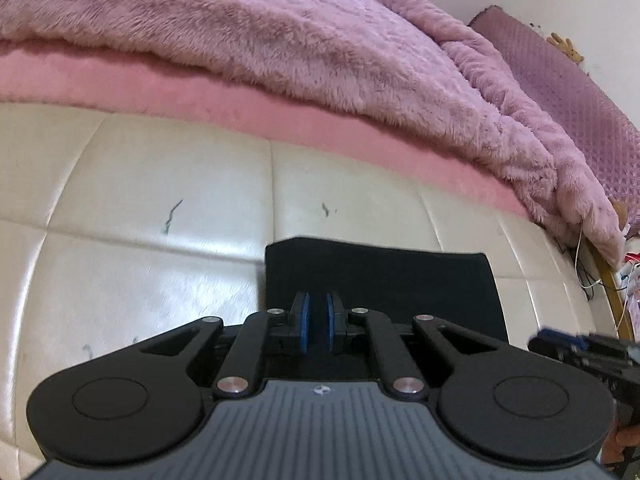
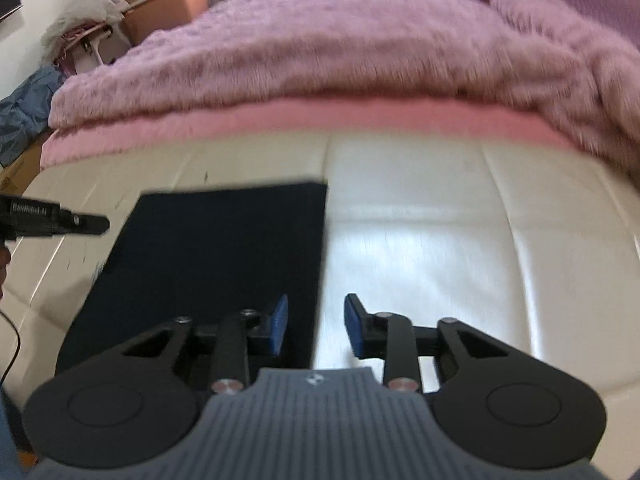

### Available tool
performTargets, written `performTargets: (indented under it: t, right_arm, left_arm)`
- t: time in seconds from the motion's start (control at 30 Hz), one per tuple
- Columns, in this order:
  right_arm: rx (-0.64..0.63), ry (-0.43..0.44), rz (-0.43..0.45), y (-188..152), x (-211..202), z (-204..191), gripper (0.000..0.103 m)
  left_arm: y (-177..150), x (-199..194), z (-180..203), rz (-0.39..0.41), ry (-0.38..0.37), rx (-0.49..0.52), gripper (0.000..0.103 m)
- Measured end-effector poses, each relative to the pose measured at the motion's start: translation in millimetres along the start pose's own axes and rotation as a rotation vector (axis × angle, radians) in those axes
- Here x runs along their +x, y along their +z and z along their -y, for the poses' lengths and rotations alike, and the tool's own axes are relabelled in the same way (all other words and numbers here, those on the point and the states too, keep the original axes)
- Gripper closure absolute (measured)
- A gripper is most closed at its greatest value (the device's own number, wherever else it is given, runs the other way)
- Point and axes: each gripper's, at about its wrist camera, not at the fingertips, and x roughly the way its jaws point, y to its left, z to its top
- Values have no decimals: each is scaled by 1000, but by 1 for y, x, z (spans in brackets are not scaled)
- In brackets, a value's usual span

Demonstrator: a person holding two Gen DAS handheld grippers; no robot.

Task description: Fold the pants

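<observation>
The black pants (image 1: pixel 384 276) lie folded into a flat rectangle (image 2: pixel 224 248) on the cream leather surface (image 1: pixel 140 272). In the left wrist view my left gripper (image 1: pixel 316 324) hovers over the pants' near left part, its blue pads almost touching with no cloth seen pinched between them. The right wrist view shows that left gripper (image 2: pixel 100 222) as a thin shut tip at the pants' left edge. My right gripper (image 2: pixel 317 326) stands open over the near right edge of the pants, nothing pressed between its pads. It appears blurred at the right edge of the left wrist view (image 1: pixel 560 344).
A furry mauve blanket (image 1: pixel 280 48) over a pink sheet (image 1: pixel 200 92) rises just beyond the cream leather (image 2: pixel 440 240). Boxes and a basket (image 2: pixel 160 4) and blue cloth (image 2: pixel 24 108) crowd the far left. Cables (image 1: pixel 588 272) hang at the right.
</observation>
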Motion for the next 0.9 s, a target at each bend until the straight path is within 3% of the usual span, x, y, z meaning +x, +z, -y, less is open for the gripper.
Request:
performTargets:
  t: [0.2, 0.3, 0.6, 0.77, 0.83, 0.9]
  right_arm:
    - [-48, -9, 62, 31, 29, -15, 87]
    - [-52, -21, 42, 38, 50, -15, 94]
    - [1, -33, -20, 33, 90, -2, 94]
    - [54, -71, -29, 38, 93, 5, 93]
    - [77, -71, -8, 37, 84, 9, 89]
    - [108, -78, 16, 35, 73, 13, 72]
  left_arm:
    - [7, 26, -5, -2, 8, -23, 95]
    - [10, 38, -13, -18, 33, -37, 95]
    - [14, 59, -23, -28, 48, -51, 97]
    - [19, 48, -28, -1, 67, -91, 97]
    - [20, 36, -37, 21, 58, -131, 94]
    - [19, 20, -46, 46, 24, -175, 92]
